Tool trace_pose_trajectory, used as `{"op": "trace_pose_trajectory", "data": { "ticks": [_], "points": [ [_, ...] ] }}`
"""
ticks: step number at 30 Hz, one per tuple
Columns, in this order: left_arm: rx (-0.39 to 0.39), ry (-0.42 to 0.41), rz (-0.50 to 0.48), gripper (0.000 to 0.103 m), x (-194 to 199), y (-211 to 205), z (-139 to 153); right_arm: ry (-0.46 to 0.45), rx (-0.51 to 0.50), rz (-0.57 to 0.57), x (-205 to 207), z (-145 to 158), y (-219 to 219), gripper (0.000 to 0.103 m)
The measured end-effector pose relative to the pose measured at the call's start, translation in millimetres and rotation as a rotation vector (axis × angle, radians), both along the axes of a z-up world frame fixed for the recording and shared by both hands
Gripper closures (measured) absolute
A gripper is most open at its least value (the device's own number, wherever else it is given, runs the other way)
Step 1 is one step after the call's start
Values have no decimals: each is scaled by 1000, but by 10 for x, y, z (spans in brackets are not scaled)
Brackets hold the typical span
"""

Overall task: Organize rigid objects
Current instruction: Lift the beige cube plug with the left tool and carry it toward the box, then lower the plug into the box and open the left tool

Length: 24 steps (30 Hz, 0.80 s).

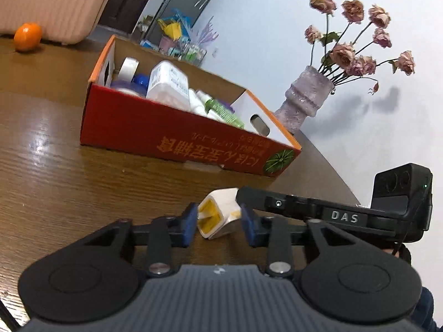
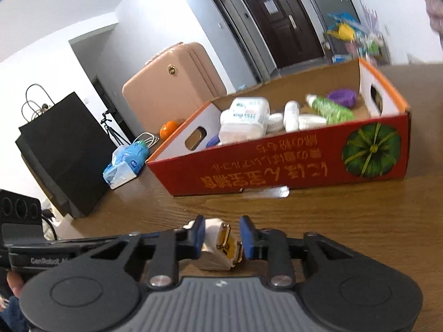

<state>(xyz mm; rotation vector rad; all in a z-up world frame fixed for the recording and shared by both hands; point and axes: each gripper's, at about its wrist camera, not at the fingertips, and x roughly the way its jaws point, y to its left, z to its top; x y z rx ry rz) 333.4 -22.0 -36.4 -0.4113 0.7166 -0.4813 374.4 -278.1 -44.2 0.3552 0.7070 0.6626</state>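
A small white plug adapter (image 1: 218,215) with a yellow face lies low over the wooden table (image 1: 69,166), between the blue pads of my left gripper (image 1: 218,221), which is shut on it. A finger of the right gripper (image 1: 277,203) reaches in from the right to the same spot. In the right wrist view the white adapter (image 2: 216,251), gold prongs showing, sits between the pads of my right gripper (image 2: 223,238), which is also shut on it. A red cardboard box (image 1: 180,135) (image 2: 277,166) behind it holds white bottles, a green bottle (image 2: 329,108) and a purple lid.
An orange (image 1: 27,36) lies at the table's far side by a pink suitcase (image 2: 177,83). A vase of dried roses (image 1: 307,96) stands past the box near the wall. A tissue pack (image 2: 124,163) and a black bag (image 2: 61,149) are on the left.
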Motion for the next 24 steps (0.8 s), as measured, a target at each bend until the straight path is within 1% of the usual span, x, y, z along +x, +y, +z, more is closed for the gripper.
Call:
{"op": "trace_pose_trajectory", "data": {
  "ticks": [1, 3, 7, 8, 10, 12, 14, 16, 18, 21, 24],
  "points": [
    [0, 14, 7, 71, 17, 1, -18, 7, 8, -2, 3, -13, 5, 80],
    [-31, 45, 9, 71, 47, 25, -45, 13, 13, -8, -9, -18, 6, 80],
    [-42, 47, 20, 71, 46, 18, -49, 21, 15, -22, -50, -16, -4, 80],
    [-39, 44, 22, 71, 44, 12, -49, 22, 13, -28, -65, -8, -10, 80],
    [-28, 39, 22, 72, 42, -6, -37, 18, 20, -38, -98, 12, -30, 85],
    [-28, 35, 18, 72, 59, -36, -4, 7, 31, -43, -129, 65, -58, 88],
    [-29, 14, 16, 71, 92, -80, 79, -15, 22, -58, -141, 131, -76, 88],
    [-28, -13, 11, 71, 139, -126, 172, -30, 37, -77, -132, 209, -120, 88],
    [-20, -50, -6, 71, 241, -191, 320, -64, 39, -101, -115, 327, -168, 88],
    [-13, -111, -30, 71, 526, -321, 582, -129, 29, -127, 36, 574, -264, 88],
    [-10, -113, -45, 71, 976, -477, 747, -175, -8, -159, 366, 782, -355, 87]
  ]
}}
